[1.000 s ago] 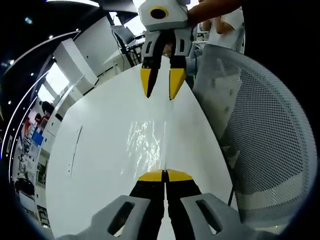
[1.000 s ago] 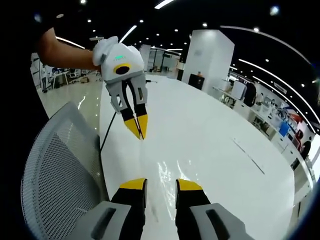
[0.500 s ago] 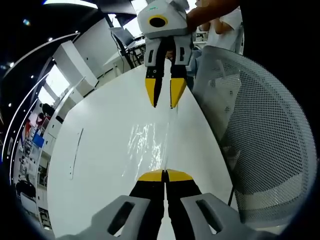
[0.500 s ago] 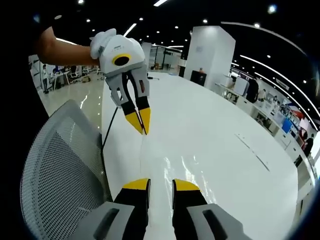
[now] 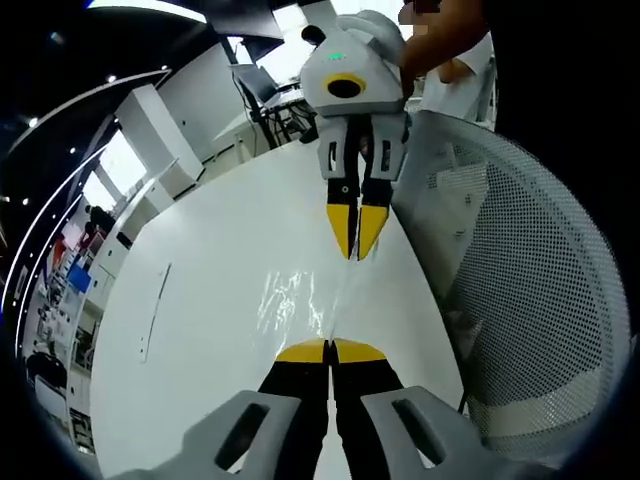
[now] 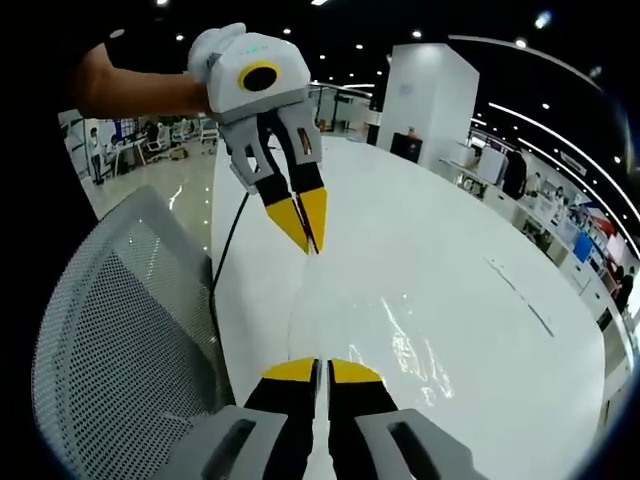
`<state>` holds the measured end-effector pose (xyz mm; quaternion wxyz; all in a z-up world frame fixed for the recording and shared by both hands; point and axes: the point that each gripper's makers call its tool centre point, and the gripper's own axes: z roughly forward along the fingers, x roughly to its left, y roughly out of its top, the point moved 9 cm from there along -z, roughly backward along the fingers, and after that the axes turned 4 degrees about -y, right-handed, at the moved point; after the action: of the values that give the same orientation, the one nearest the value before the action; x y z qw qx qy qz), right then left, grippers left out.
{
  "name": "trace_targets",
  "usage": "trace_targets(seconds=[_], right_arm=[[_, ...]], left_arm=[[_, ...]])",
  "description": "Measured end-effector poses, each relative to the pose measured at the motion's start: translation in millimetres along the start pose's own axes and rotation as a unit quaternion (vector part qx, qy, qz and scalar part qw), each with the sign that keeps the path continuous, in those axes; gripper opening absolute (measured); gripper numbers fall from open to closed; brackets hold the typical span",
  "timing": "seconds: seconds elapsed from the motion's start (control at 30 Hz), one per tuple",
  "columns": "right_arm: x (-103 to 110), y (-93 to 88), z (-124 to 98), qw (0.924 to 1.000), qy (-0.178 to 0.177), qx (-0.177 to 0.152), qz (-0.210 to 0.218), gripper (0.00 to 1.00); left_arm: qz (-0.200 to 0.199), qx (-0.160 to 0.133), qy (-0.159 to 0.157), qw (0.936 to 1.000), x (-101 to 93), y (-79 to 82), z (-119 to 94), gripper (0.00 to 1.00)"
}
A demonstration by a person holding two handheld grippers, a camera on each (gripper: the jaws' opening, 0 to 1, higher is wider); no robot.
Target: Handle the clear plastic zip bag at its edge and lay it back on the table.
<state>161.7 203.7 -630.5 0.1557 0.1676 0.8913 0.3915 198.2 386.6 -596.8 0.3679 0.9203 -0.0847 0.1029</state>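
1. Clear plastic zip bag [image 5: 300, 300]: lay on the white surface [image 5: 200, 300], near its right edge, stretched between the two grippers; glare and creases marked its film. In the right gripper view the bag [image 6: 400, 340] spread to the right of the jaws.
2. Left gripper [image 5: 329, 350]: jaws closed together on the near edge of the bag.
3. Right gripper [image 5: 357, 250], at the far end in the left gripper view: jaws drawn nearly shut, tips at the bag's far edge; whether film sat between them could not be told.
4. Handling, by judgement: very light, limp, slippery film, prone to slipping or folding. Best taken at the stiffer zip edge.
5. Mesh chair back [image 5: 540, 280]: stood just beside the surface.
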Motion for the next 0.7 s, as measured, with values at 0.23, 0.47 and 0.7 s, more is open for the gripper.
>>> trace_targets(seconds=[0.23,0.47,0.7], right_arm=[[1.5,-1.2,1.9,0.9998,-0.002,0.0,0.022,0.0],[0.4,0.0,1.6,0.9988,-0.007,-0.003,0.049,0.0],[0.1,-0.3,4.2,0.9982,-0.01,0.0,0.059,0.0]], left_arm=[[-0.013,-0.005,0.008,0.9999,2.6,2.6,-0.3,0.0],[-0.058,-0.01,0.039,0.9975,6.8,3.3,-6.2,0.02],[-0.106,-0.02,0.065,0.992,6.5,4.6,-15.6,0.07]])
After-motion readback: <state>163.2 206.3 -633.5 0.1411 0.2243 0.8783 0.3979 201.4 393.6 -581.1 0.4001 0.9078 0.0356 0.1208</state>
